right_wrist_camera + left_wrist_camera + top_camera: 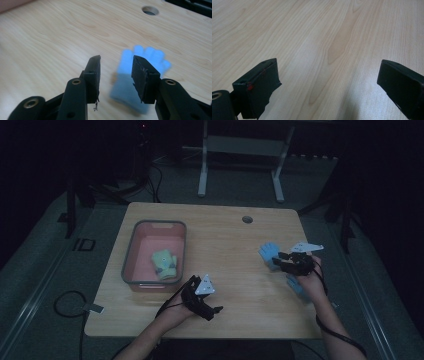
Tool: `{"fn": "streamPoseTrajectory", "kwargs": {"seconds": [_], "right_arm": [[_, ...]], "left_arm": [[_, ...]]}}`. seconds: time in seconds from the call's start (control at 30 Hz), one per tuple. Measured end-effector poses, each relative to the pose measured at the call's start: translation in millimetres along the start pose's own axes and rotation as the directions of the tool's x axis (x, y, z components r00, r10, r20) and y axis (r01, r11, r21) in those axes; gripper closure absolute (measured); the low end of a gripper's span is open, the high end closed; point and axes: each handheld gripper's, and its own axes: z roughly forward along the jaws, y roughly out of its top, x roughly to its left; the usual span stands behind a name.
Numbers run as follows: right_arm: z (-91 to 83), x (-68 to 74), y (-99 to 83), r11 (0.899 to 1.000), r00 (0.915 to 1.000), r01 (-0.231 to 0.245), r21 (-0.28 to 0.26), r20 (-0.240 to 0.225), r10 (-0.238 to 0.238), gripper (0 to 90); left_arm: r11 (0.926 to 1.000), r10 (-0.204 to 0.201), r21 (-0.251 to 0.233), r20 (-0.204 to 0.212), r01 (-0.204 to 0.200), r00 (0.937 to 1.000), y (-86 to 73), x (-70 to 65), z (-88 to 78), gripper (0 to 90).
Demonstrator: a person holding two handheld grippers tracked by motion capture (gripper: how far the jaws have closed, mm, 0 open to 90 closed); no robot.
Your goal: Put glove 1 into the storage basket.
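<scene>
Left tool [216, 310]: jaws spread wide over bare counter [235, 250], nothing between them. Right tool [116, 65]: jaws narrowed, not gripping, above the blue glove [130, 85], which lies flat on the counter's right side. Farther left, a pink bin [131, 251] contains a green glove [164, 263].

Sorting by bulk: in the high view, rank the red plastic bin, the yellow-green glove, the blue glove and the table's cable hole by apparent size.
1. Red plastic bin
2. Yellow-green glove and blue glove: unsure, the right gripper covers part of the blue one
3. Round cable hole
</scene>
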Motion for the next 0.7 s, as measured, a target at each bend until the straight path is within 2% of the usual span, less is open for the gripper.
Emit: {"fn": "streamPoseTrajectory", "kwargs": {"seconds": [0.17,0.27,0.5,0.63,0.7], "right_arm": [[16.0,-29.3,-2.5,0.998,0.9993,-0.038,0.055,0.000,0.038,59.7],[28.0,-38.9,-3.6,0.994,0.9982,-0.060,0.088,0.005,0.060,60.5],[52.6,-45.2,-3.2,0.991,0.9990,-0.046,0.122,0.003,0.046,60.9],[62.6,-47.9,-4.1,0.987,0.9981,-0.061,0.147,-0.002,0.062,61.7],[68.1,-47.5,-5.8,0.984,0.9987,-0.051,0.169,0.005,0.051,62.0]], "left_arm": [[0.9998,-0.018,-0.004,-0.001,0.018,0.9998,-9.3,-0.4,1.6,4.0],[0.9999,-0.009,-0.007,-0.006,0.009,0.9999,-11.4,-1.0,2.5,4.0],[0.9996,-0.015,-0.024,-0.023,0.014,0.9996,-14.2,-1.8,4.0,4.0],[0.9989,-0.019,-0.043,-0.029,0.017,0.9994,-14.9,-2.5,1.9,4.0],[0.9985,-0.023,-0.050,-0.031,0.022,0.9992,-14.9,-3.3,0.5,4.0]]}}
